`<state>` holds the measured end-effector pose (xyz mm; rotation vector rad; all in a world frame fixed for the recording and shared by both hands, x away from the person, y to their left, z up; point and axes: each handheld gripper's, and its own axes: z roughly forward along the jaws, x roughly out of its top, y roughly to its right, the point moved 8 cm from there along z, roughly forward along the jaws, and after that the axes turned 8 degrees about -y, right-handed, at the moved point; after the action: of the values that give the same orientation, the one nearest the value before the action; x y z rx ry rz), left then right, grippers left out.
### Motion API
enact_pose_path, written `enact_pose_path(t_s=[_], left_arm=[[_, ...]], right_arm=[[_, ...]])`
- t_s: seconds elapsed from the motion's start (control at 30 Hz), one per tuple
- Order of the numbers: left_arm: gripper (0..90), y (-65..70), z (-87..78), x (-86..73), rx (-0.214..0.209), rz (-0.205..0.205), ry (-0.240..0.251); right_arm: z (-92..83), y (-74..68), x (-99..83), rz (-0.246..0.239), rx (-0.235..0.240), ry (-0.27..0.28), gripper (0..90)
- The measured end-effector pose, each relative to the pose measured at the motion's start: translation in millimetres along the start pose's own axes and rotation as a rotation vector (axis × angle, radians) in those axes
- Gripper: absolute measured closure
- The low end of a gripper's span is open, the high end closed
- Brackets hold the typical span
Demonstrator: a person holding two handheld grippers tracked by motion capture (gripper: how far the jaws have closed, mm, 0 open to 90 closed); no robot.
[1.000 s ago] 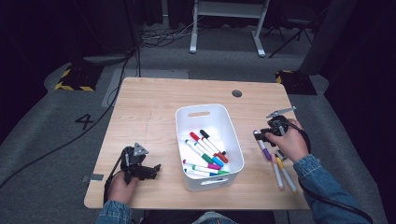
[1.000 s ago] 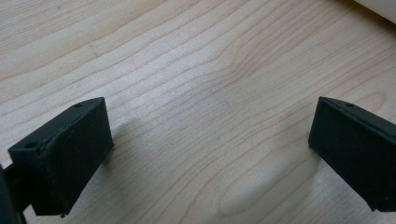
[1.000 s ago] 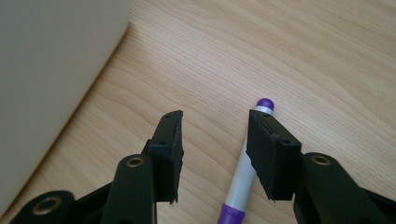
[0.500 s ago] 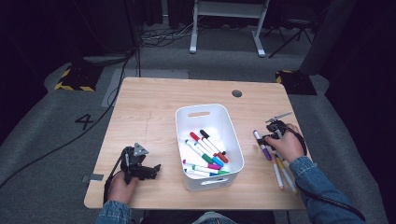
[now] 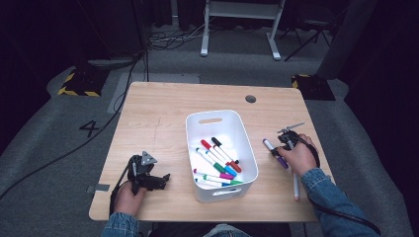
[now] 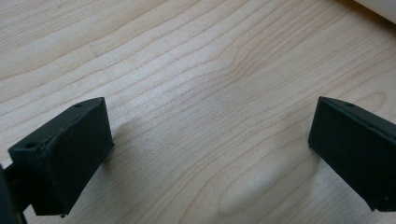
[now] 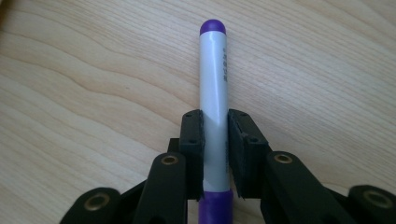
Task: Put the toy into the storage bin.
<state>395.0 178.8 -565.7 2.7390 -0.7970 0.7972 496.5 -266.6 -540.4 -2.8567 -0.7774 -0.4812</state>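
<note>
High view: wooden table (image 5: 163, 118), grey floor (image 5: 44, 148); left jaws spread, right jaws pinching purple marker (image 7: 214, 93).

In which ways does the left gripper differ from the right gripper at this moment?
The left gripper has its jaws wide apart with bare table between them; the right gripper has just closed on the purple marker. The left sits left of the white bin, the right on its other side. Both are low over the wood.

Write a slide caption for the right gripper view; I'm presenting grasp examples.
Right gripper shut on a purple-capped marker lying on the wooden table.
</note>
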Motion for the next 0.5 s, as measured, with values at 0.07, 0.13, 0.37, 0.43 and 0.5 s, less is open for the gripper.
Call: enact_pose_path(t_s=[0.07, 0.13, 0.37, 0.43, 0.5], left_arm=[[0.0, 0.0, 0.0, 0.0, -0.001, 0.0, 0.0], [0.0, 0.0, 0.0, 0.0, 0.0, 0.0, 0.0], [0.0, 0.0, 0.0, 0.0, 0.0, 0.0, 0.0], [0.0, 0.0, 0.0, 0.0, 0.0, 0.0, 0.0], [0.0, 0.0, 0.0, 0.0, 0.0, 0.0, 0.0]], right_arm=[[-0.4, -1.0, 0.8, 0.015, 0.03, 0.009, 77.1], [-5.0, -0.1, 1.8, 0.006, 0.033, 0.025, 77.1], [-43.9, -5.1, 9.7, -0.014, 0.105, 0.105, 77.1], [-58.1, -6.5, 11.9, -0.022, 0.112, 0.129, 77.1], [-68.1, -8.6, 13.4, -0.039, 0.116, 0.145, 77.1]])
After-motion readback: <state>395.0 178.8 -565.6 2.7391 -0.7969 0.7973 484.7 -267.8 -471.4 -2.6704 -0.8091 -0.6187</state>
